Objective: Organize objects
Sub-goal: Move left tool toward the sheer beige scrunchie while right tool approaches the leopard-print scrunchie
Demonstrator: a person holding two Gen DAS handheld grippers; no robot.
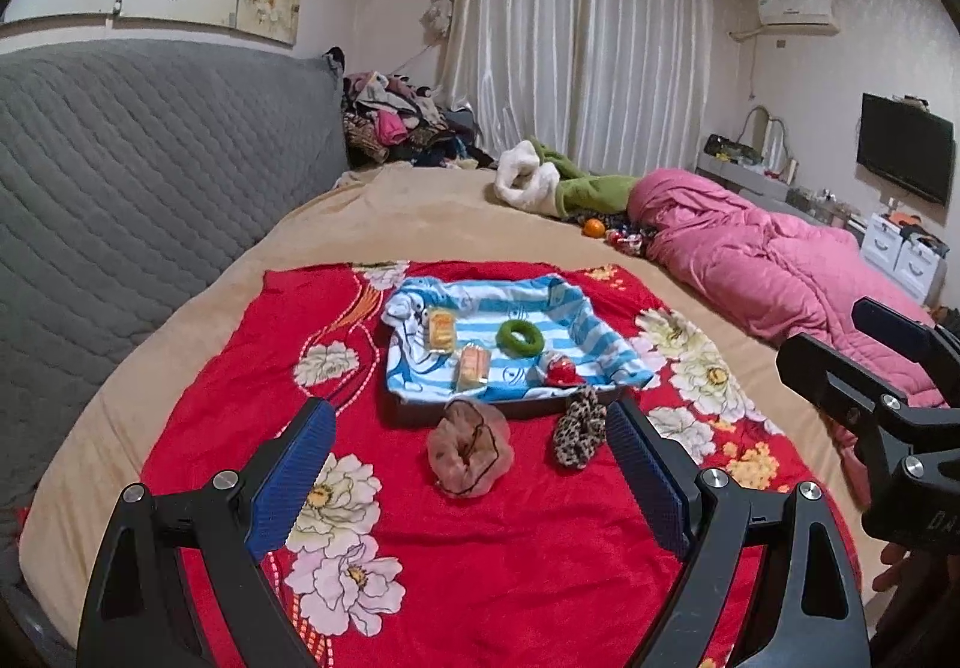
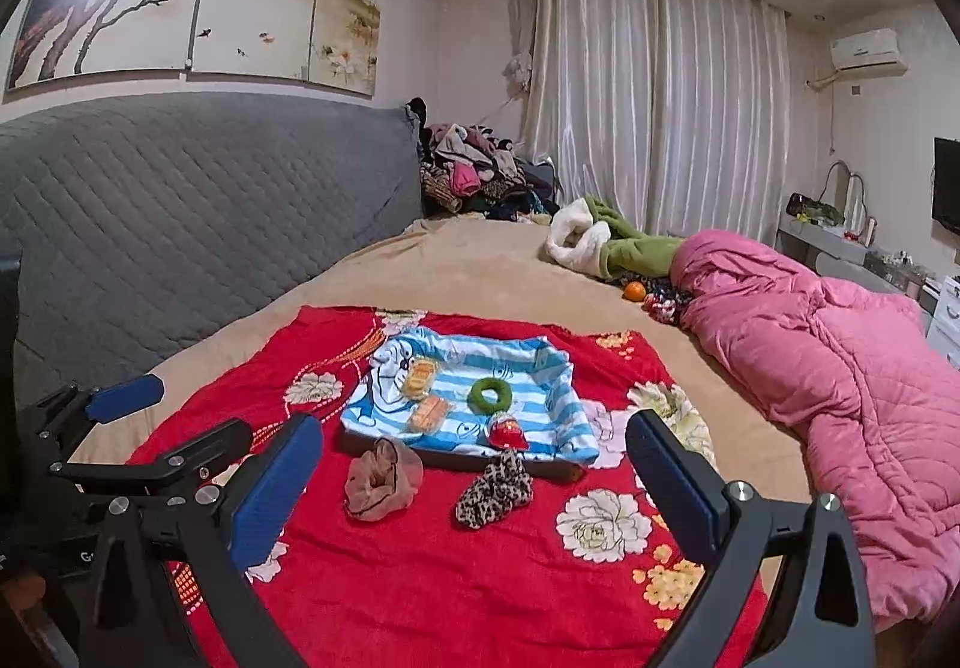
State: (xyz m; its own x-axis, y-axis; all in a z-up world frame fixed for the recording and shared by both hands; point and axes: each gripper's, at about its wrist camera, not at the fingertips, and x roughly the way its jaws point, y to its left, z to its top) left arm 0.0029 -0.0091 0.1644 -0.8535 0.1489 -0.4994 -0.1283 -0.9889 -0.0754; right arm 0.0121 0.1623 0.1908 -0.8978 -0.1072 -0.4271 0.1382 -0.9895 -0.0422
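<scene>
Sheer pink scrunchie [image 1: 470, 449], leopard scrunchie [image 1: 579, 435]

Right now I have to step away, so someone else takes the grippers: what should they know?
Left gripper: open, empty. Right gripper: open, empty.
Tray on the red blanket already holds two snack packs, a green ring and a red toy.
Still outside, just before the tray: beige scrunchie and leopard scrunchie. They probably go in next.
</scene>
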